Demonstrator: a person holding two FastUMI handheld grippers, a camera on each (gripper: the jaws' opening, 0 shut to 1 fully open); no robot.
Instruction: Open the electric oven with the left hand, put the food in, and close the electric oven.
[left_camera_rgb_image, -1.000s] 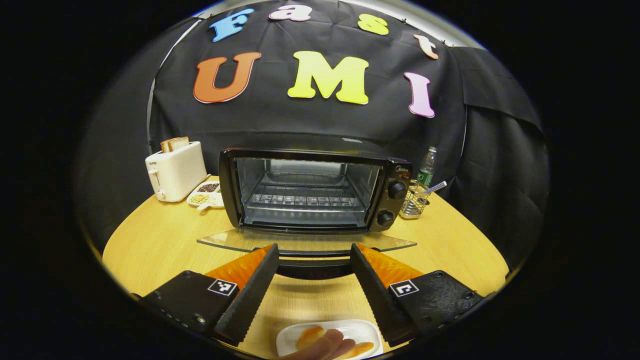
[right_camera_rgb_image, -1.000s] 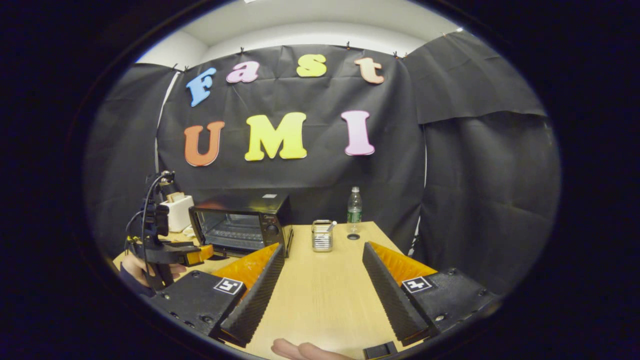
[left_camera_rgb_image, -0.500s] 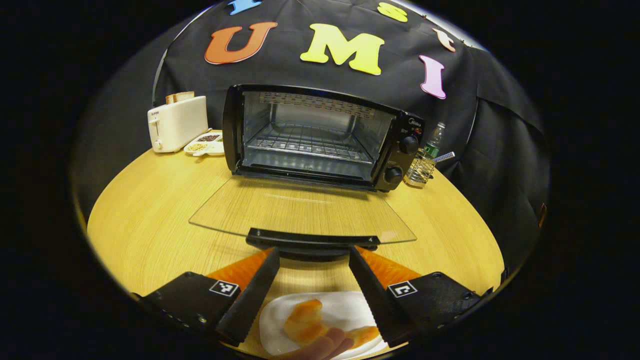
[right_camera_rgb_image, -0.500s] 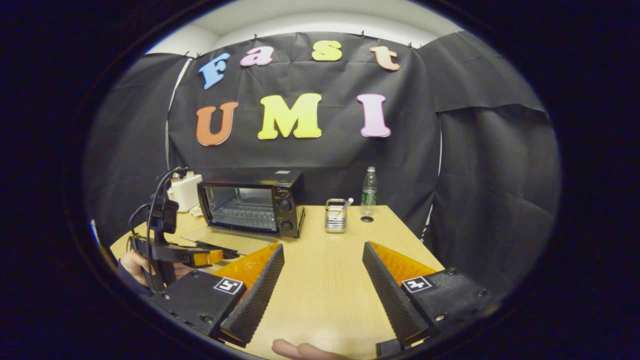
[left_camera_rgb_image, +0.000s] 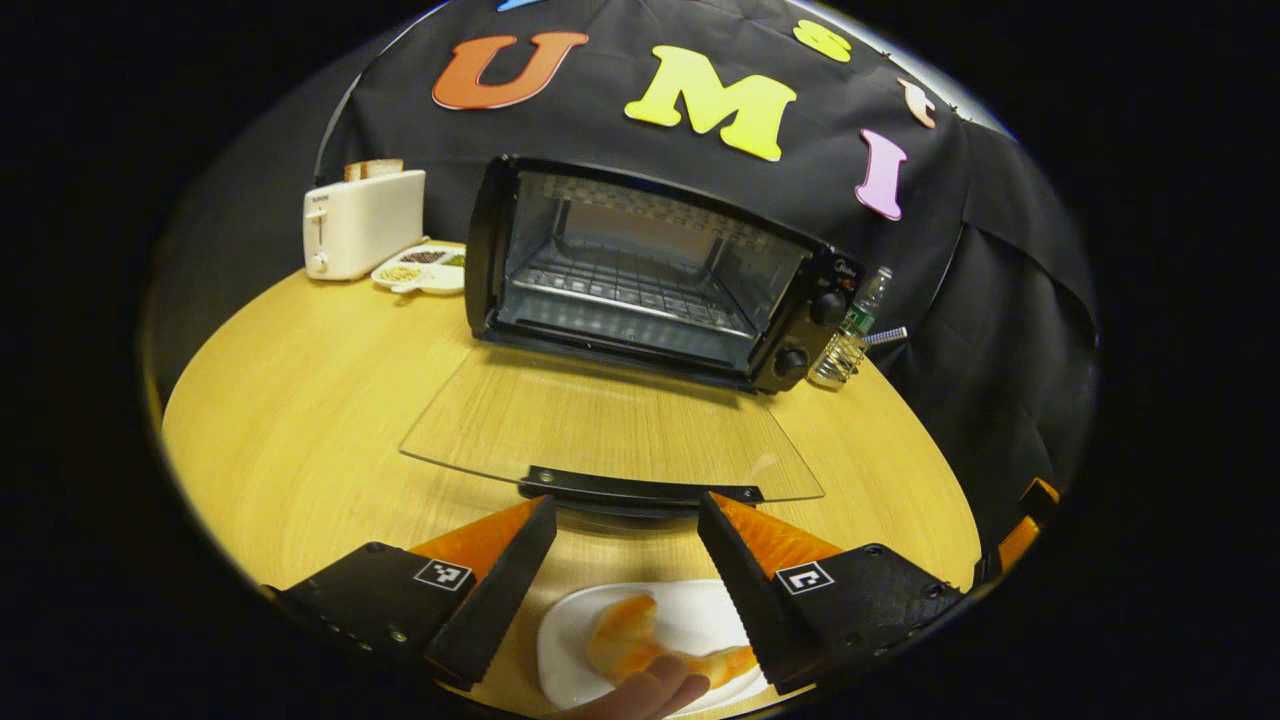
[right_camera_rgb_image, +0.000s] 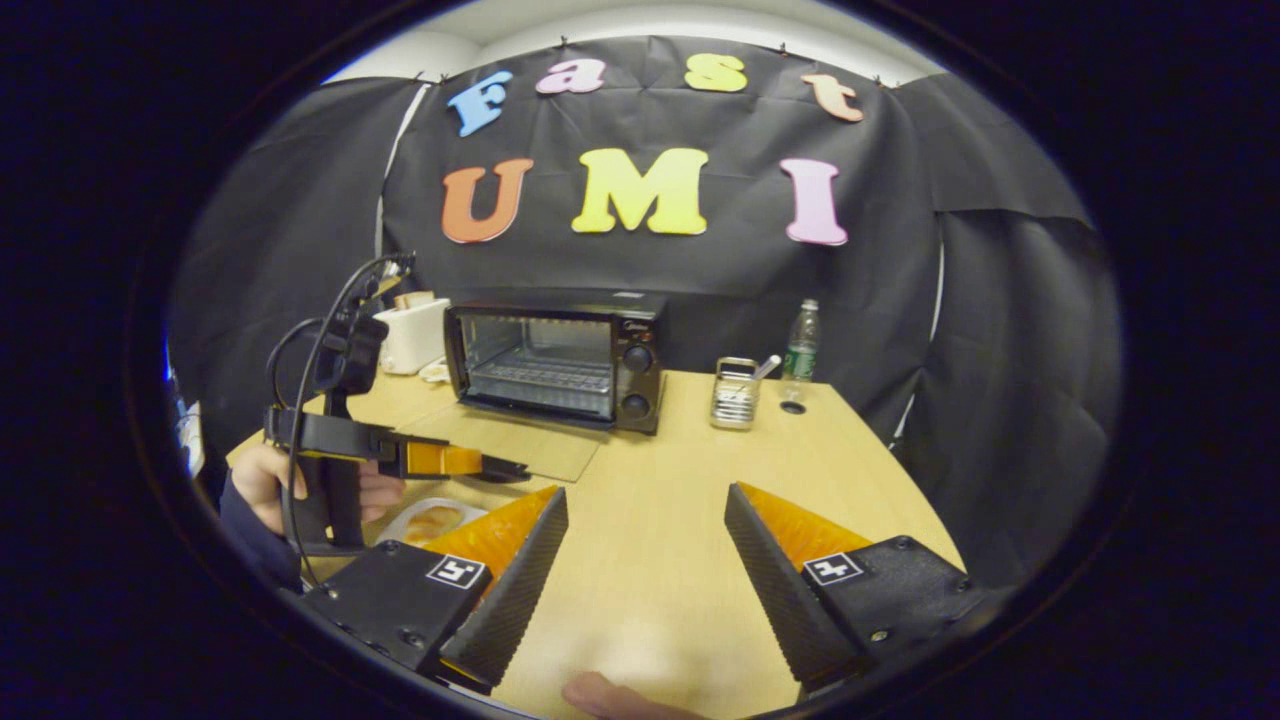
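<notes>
Gaping left gripper (left_camera_rgb_image: 625, 510) jaws, nothing held

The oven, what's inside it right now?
Inside the open oven a bare wire rack spans the cavity, with no food on it. The floor under the rack is too dim to make out. The pastries sit on the white plate near the left gripper.
</notes>
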